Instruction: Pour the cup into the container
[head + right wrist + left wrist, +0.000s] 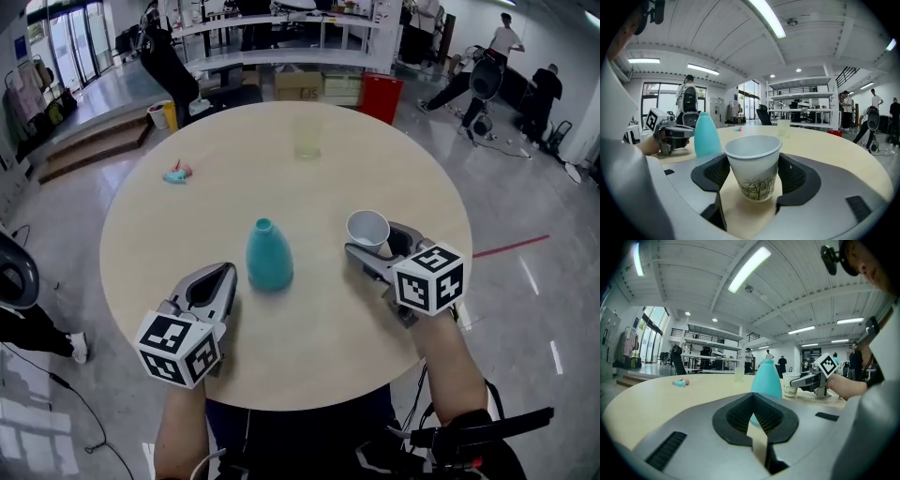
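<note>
Right gripper grips the paper cup right of the teal container; left gripper, clenched and empty, rests left of it.

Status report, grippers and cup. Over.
Left gripper shut, empty. Right gripper shut on white paper cup. Teal narrow-necked container beside it, nothing between.
</note>
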`<state>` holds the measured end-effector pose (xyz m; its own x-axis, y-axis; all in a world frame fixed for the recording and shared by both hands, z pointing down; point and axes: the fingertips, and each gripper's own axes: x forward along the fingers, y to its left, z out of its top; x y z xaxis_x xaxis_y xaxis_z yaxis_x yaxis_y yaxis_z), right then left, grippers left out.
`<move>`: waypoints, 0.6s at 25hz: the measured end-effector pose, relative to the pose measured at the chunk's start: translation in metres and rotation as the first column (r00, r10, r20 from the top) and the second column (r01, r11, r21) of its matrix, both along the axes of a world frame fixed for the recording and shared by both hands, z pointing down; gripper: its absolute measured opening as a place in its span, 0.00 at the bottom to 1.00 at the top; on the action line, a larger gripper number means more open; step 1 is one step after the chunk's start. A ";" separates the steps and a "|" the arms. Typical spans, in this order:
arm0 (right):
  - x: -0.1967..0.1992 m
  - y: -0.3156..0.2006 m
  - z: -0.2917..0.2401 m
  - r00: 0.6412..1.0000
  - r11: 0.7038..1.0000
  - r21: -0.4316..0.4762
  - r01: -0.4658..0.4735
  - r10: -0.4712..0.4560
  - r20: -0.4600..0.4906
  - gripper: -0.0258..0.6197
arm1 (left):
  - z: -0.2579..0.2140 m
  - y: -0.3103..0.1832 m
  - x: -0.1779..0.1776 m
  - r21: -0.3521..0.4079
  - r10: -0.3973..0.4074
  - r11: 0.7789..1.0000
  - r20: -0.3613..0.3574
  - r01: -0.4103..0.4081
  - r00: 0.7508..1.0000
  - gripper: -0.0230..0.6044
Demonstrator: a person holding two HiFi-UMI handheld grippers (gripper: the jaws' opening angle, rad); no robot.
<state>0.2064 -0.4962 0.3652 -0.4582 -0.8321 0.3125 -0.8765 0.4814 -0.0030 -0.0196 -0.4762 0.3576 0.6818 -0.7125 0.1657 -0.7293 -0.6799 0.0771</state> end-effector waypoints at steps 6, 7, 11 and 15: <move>0.000 0.006 0.006 1.000 1.000 -0.005 0.007 -0.006 0.031 0.54 | -0.001 0.003 0.002 0.001 0.000 1.000 -0.002 0.000 1.000 0.04; 0.001 0.006 0.007 0.999 1.000 -0.008 0.004 -0.003 0.044 0.54 | 0.000 0.003 0.002 0.001 0.001 1.000 -0.002 -0.001 1.000 0.04; 0.003 0.006 0.008 0.997 1.000 -0.020 -0.002 0.003 0.074 0.54 | 0.000 0.001 0.001 0.001 0.002 1.000 -0.001 -0.002 1.000 0.04; 0.002 0.003 0.008 0.997 1.000 -0.024 -0.001 0.003 0.083 0.54 | 0.000 -0.001 0.001 0.002 0.001 1.000 -0.002 -0.001 1.000 0.04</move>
